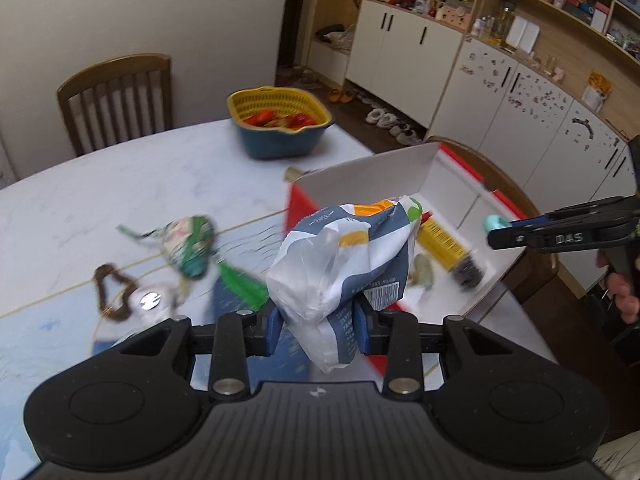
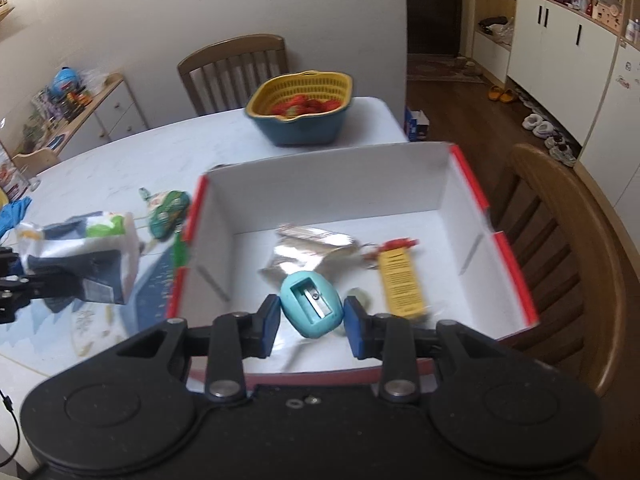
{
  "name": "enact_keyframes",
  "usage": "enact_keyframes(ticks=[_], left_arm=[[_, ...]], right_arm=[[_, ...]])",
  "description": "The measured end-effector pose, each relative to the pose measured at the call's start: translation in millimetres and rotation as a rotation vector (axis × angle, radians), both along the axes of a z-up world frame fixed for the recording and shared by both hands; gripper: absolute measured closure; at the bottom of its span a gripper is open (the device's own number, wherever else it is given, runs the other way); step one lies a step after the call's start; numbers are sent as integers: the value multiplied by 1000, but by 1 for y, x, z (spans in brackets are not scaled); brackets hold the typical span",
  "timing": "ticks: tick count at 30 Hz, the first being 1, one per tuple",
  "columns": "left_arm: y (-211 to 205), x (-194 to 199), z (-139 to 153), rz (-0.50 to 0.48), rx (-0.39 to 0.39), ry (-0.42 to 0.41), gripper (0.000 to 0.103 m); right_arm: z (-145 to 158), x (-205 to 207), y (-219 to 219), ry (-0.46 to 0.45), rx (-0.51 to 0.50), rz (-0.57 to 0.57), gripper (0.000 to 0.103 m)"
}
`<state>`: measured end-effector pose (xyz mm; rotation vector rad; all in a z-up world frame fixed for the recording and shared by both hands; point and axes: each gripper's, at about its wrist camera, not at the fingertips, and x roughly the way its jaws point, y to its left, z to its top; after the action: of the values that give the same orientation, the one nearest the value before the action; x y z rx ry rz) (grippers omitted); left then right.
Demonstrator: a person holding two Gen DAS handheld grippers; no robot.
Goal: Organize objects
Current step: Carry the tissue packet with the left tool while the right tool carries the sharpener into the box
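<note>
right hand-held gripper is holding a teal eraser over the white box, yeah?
Not an eraser: the right hand-held gripper is holding a teal pencil sharpener over the white box. The right wrist view shows its blade and slot.

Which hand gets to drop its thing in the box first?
Probably the right. Its tongs hold the sharpener already over the box. The left tongs hold the packet beside the box, just outside its red wall.

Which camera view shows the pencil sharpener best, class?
The right wrist view: the pencil sharpener sits close and whole, blade slot visible, pinched by the right gripper. The left wrist view shows only a small teal end.
</note>
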<state>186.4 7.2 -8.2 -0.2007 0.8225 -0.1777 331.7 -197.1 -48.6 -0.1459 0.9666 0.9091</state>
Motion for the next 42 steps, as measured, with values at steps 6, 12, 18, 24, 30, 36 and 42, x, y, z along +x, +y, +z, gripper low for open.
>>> enact_keyframes(ticks=[6, 12, 18, 24, 30, 36, 42], left_arm=[[-51, 30, 0, -66, 17, 16, 68], [-96, 55, -18, -109, 72, 68, 68], [-121, 74, -38, -122, 105, 128, 68], [-137, 90, -51, -117, 122, 169, 68], [-144, 101, -61, -112, 140, 202, 68], [-148, 111, -70, -117, 147, 233, 68], [-152, 122, -78, -123, 153, 265, 68]], right_arm=[[-10, 33, -13, -9, -10, -11, 71], [-23, 61, -13, -24, -17, -22, 71], [-36, 78, 2, -19, -33, 8, 71], [-54, 97, 30, -16, -67, 30, 71], [-71, 107, 56, 1, -109, 46, 71], [-83, 113, 76, 4, -145, 65, 70], [-88, 116, 84, 13, -168, 98, 70]])
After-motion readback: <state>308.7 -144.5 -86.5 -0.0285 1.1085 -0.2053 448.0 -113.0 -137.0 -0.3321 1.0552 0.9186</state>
